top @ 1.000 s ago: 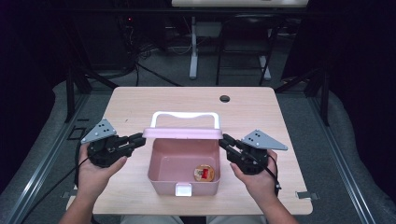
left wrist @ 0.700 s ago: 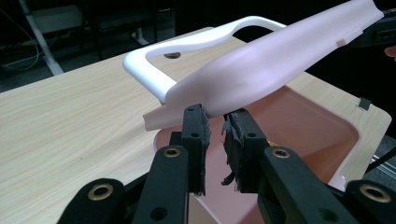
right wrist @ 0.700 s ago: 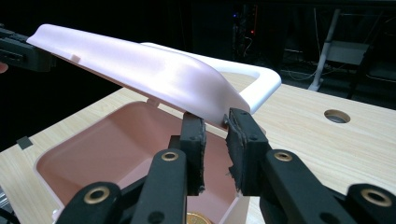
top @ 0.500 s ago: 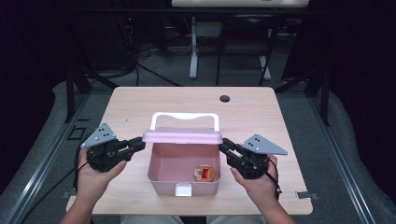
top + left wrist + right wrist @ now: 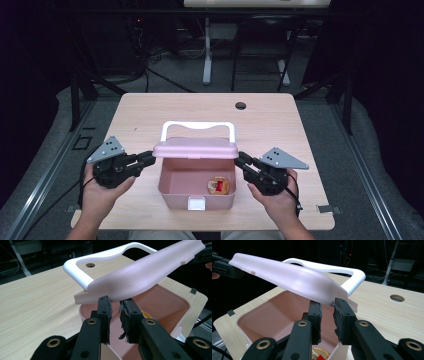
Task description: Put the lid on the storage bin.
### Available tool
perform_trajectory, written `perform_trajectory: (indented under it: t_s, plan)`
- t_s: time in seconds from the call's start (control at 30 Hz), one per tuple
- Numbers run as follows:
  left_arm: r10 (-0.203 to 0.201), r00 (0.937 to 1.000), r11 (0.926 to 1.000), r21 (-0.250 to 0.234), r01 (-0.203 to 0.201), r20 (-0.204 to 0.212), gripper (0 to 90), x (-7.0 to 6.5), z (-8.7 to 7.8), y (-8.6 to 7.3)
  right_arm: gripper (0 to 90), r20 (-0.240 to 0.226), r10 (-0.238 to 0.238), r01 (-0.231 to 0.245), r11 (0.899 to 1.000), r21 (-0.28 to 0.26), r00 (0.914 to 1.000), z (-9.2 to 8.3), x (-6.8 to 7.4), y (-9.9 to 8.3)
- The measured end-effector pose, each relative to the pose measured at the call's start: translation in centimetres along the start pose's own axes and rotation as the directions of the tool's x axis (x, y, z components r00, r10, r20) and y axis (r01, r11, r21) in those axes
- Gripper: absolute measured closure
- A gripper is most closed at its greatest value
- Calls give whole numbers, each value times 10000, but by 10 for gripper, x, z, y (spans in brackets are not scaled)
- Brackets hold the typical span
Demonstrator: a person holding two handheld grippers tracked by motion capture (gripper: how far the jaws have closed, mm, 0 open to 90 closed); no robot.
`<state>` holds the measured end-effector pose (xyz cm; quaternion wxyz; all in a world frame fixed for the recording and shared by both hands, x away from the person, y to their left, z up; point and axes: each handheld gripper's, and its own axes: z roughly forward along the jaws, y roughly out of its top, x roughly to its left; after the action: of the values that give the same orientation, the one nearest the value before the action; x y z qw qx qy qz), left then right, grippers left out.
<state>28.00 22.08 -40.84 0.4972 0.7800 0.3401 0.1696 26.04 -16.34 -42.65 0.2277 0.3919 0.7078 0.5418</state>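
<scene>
Pink plastic box (image 5: 196,187) sits at the near middle of the wooden bench (image 5: 150,115), its hinged lid (image 5: 195,148) raised partway over the open tub, white carrying handle (image 5: 197,125) standing out beyond the lid's far edge. Inside the tub, near its right front corner, lies a small round item (image 5: 218,185) with gold and red on it; what it is cannot be told.

On the left side of the box, the left gripper (image 5: 147,158) meets the end of the lid. In the left gripper view its two black jaws stand a narrow gap apart with their tips right under the lid's (image 5: 140,272) edge, touching it; nothing is pinched between the pads (image 5: 106,312), so the gripper looks unclenched and propping rather than grasping.

Opposite it, the right gripper (image 5: 243,161) does the same at the lid's right end. In the right gripper view its jaws are likewise slightly parted, tips against the underside of the lid (image 5: 292,277), pads (image 5: 340,315) holding nothing.

A round hole (image 5: 240,105) marks the far part of the bench. Both hands rest near the bench's front edge.
</scene>
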Motion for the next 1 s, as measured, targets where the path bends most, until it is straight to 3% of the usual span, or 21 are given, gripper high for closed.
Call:
perform_trajectory:
  t_s: [1.0]
  plan:
    - [-141, 9997, 9998, 132, 138, 199, 779, -5, 0, -21, 760, -328, 186, -176, 9994, 296, 9993, -3, -1, -19]
